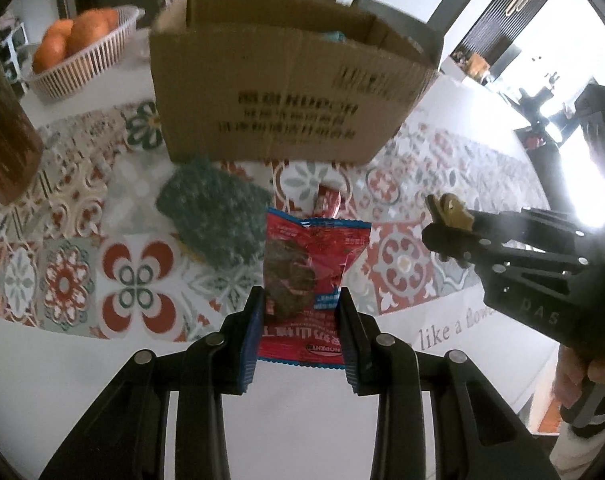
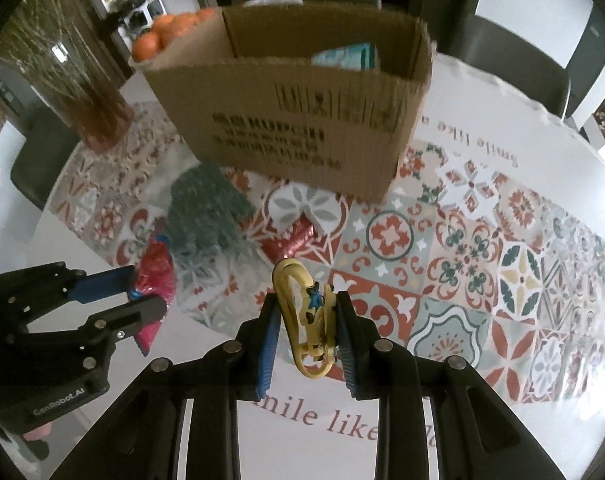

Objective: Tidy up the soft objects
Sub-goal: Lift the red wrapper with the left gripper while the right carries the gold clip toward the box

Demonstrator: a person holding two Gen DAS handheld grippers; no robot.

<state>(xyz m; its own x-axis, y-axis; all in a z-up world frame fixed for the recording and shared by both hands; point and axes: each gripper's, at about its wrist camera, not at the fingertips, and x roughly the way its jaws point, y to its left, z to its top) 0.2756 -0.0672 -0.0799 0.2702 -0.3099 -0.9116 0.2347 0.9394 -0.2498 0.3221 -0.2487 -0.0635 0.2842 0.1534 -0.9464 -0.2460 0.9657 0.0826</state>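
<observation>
A red snack packet (image 1: 306,276) hangs clamped in the left claw (image 1: 300,312). The right claw (image 2: 306,320) grips a yellow toy (image 2: 308,320). Beyond both sit a green cloth (image 1: 216,216) and a cardboard box (image 1: 278,80).

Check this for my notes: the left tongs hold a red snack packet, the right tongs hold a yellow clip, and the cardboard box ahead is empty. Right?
Not quite: the cardboard box is not empty; the right wrist view shows a light blue item inside. The rest stands: the left tongs hold the red snack packet, and the right tongs hold the yellow clip.
</observation>
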